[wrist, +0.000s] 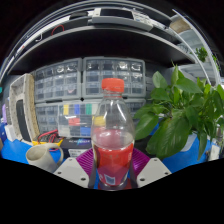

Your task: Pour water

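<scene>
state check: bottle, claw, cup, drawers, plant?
bottle: upright, red cap on, about half full of red liquid, between the claw fingers.
claw: fingers close at either side of the bottle; contact can't be confirmed.
cup: upright, left of the bottle; contents not visible.
drawer cabinets: drawers closed.
plant: upright, leafy, right of the bottle.

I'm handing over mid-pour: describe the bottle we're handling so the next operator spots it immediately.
Start at the grey drawer cabinets along the back, then come forward past the leafy green plant. The bottle stands upright between the gripper fingers. It is clear plastic with a red cap and red liquid in its lower half, unlike the white cup beside it.
</scene>
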Tool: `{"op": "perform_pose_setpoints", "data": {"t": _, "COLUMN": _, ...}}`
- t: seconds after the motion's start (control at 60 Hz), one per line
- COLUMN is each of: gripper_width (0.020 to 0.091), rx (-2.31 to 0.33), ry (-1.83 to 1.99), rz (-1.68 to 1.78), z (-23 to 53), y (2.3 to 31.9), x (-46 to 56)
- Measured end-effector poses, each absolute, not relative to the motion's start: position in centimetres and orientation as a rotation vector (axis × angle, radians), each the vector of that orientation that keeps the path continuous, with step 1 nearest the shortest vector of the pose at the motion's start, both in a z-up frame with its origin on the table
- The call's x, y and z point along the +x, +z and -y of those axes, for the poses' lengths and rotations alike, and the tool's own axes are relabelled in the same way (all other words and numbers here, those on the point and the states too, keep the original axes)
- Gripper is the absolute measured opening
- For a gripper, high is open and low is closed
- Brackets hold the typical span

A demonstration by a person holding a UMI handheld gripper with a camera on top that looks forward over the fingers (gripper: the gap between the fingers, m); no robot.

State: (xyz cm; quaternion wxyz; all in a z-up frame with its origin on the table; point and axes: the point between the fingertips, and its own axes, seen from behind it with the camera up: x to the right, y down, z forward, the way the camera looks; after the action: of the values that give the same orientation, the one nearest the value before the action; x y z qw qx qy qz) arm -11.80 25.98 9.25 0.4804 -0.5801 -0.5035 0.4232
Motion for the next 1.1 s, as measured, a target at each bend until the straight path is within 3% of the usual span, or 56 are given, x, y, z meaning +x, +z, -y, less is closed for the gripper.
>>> {"op": "perform_pose_setpoints", "data": {"t": 0.067, "gripper_width": 0.0520, "rx": -1.431, "ry": 1.031, "rz": 1.235, "z": -26.1, "y": 9.2, "x": -12.1}}
{"op": "perform_pose_setpoints", "data": {"t": 0.15, "gripper_width": 0.0687, "rx": -1.480, "ry": 1.000, "rz": 1.293, "z": -25.9, "y": 7.8, "x": -11.7}}
{"op": "perform_pose_setpoints", "data": {"t": 0.233, "gripper_width": 0.0751, "rx": -1.508, "ry": 0.972, "rz": 1.332, "z": -25.6, "y": 6.9, "x": -10.7}}
{"op": "perform_pose_setpoints", "data": {"t": 0.55, "gripper_width": 0.0745, "rx": -1.623, "ry": 0.890, "rz": 1.421, "z": -22.4, "y": 5.4, "x": -1.7}}
{"op": "perform_pose_setpoints", "data": {"t": 0.633, "gripper_width": 0.0748, "rx": -1.620, "ry": 0.886, "rz": 1.431, "z": -20.8, "y": 7.3, "x": 0.1}}
{"op": "perform_pose_setpoints", "data": {"t": 0.9, "gripper_width": 0.0750, "rx": -1.521, "ry": 1.001, "rz": 1.411, "z": -16.2, "y": 17.5, "x": 1.4}}
{"op": "perform_pose_setpoints", "data": {"t": 1.1, "gripper_width": 0.0756, "rx": -1.493, "ry": 0.984, "rz": 1.422, "z": -15.3, "y": 20.0, "x": 2.5}}
